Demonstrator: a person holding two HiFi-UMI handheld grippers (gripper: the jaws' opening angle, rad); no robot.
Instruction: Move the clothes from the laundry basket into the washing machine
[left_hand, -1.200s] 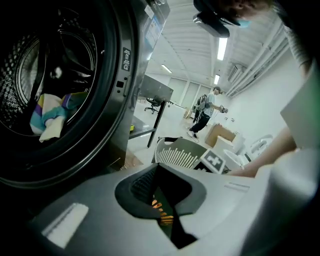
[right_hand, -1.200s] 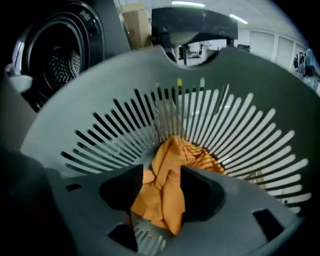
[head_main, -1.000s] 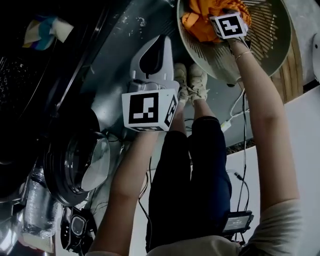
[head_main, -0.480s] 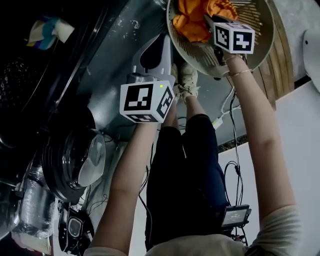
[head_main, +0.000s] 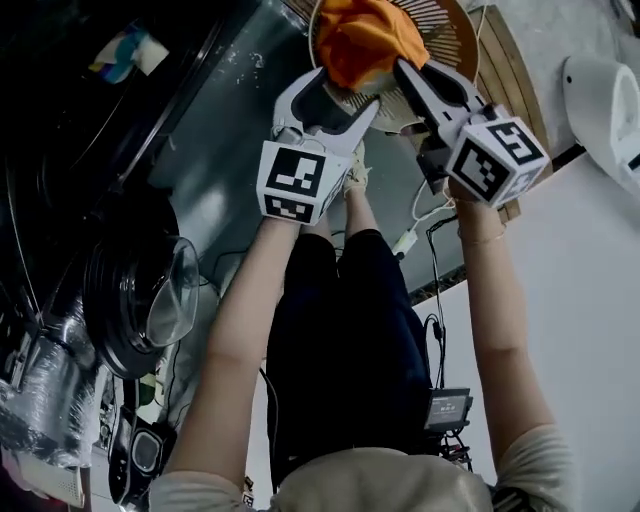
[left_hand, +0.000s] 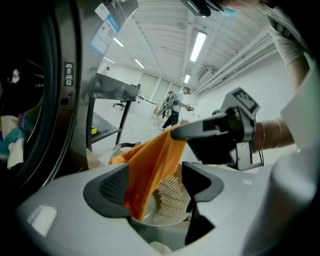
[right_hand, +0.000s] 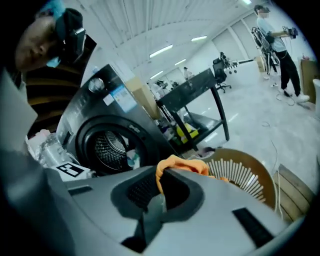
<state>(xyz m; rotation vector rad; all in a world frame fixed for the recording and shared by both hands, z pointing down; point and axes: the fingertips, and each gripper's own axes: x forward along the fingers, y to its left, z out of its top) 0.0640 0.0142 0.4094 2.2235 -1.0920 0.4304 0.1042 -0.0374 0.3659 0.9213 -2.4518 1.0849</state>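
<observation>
ok so the cloth (head_main: 365, 40) is up off the basket (head_main: 445, 20) right now. It's hanging by 1 corner from the right gripper (head_main: 405, 70), out on the far side past the person's feet, with the washer (head_main: 150, 300) off to the left and its door open.

In the left gripper view the cloth (left_hand: 152, 170) is pulled into a long strip. Its long axis is steep, with the top end at the right, where it's pinched, and the bottom end sagging down and left toward the basket (left_hand: 172, 200). 1 side flap trails off left toward the basket rim.

The right gripper just clamped down. In its own view the 2 fingers (right_hand: 137, 192) are together with a bunched orange fold (right_hand: 182, 165) squeezed at the tips, and the rest spills over the far side of them toward the basket (right_hand: 245, 175).

The left gripper (head_main: 345, 92) just opened up and its jaws stand wide. The strip drops into the gap between its fingers (left_hand: 102, 192), snug by the left pad and well apart from the right one. The pads aren't pressing on it. I can't tell if it brushes the left pad.
</observation>
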